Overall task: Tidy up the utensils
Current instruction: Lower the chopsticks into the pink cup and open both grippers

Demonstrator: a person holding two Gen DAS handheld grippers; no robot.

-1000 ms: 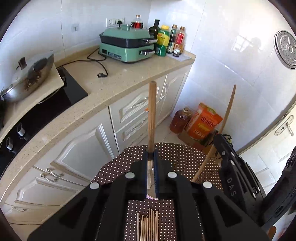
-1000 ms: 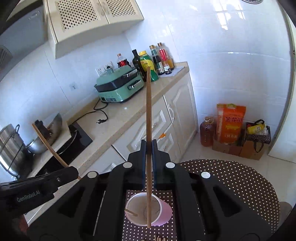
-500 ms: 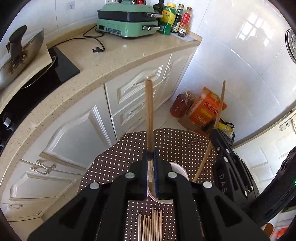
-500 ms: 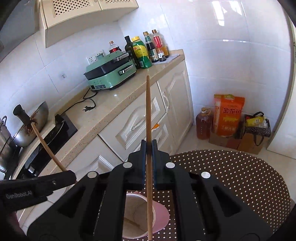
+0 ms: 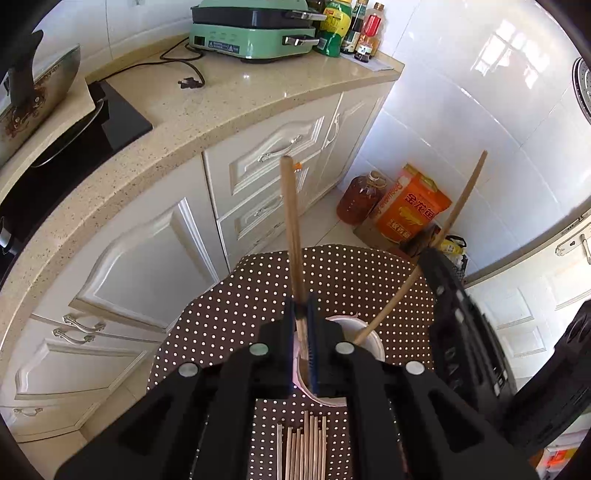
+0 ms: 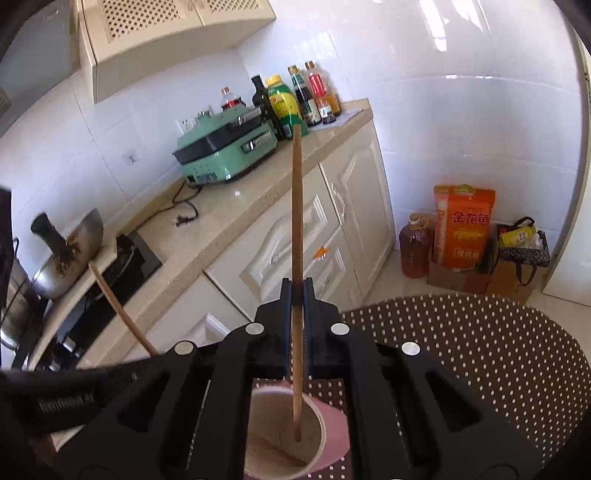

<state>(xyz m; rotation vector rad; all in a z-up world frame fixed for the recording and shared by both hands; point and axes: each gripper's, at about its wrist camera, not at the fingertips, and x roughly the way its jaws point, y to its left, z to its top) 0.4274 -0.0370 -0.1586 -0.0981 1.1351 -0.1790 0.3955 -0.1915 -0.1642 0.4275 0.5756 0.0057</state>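
Observation:
My left gripper is shut on a wooden chopstick that stands nearly upright, its lower end inside the pink paper cup. The cup stands on a brown polka-dot table. My right gripper is shut on a second chopstick, whose tip rests on the bottom of the cup. In the left wrist view the right gripper comes in from the right with its chopstick leaning into the cup. Several loose chopsticks lie on the table just in front of the cup.
A curved stone counter with white cabinets runs close behind the table. On it are a green electric cooker, several bottles, a wok and a black hob. An oil jug and an orange bag stand on the floor.
Both grippers have sunk toward the cup with their chopsticks. The chopsticks' lower ends have gone down inside the cup, which now looks larger and closer in both views.

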